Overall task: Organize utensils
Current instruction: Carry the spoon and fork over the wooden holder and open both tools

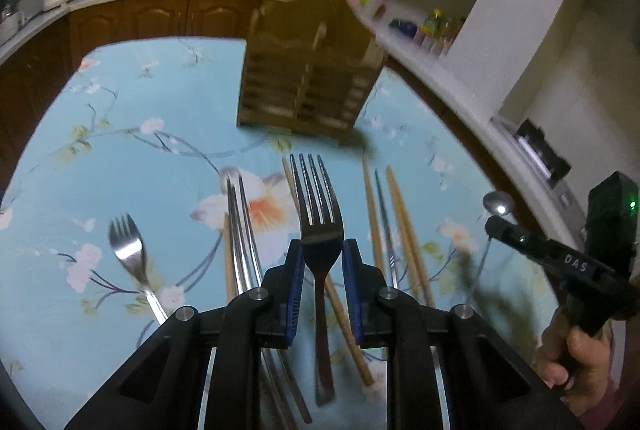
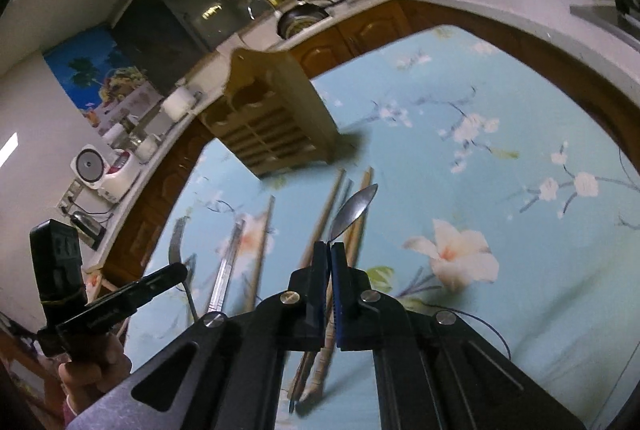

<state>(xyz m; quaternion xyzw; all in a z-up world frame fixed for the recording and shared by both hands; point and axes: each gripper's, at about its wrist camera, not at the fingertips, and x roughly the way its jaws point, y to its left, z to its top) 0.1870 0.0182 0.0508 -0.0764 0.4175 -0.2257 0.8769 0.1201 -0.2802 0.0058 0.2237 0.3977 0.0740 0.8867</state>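
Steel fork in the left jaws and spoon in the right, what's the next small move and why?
Probably carry both toward the wooden slotted utensil holder: the steel fork and the small steel spoon are already clamped, and the holder stands just beyond them.

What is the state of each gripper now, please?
Left gripper: closed on a fork.
Right gripper: closed on a spoon.
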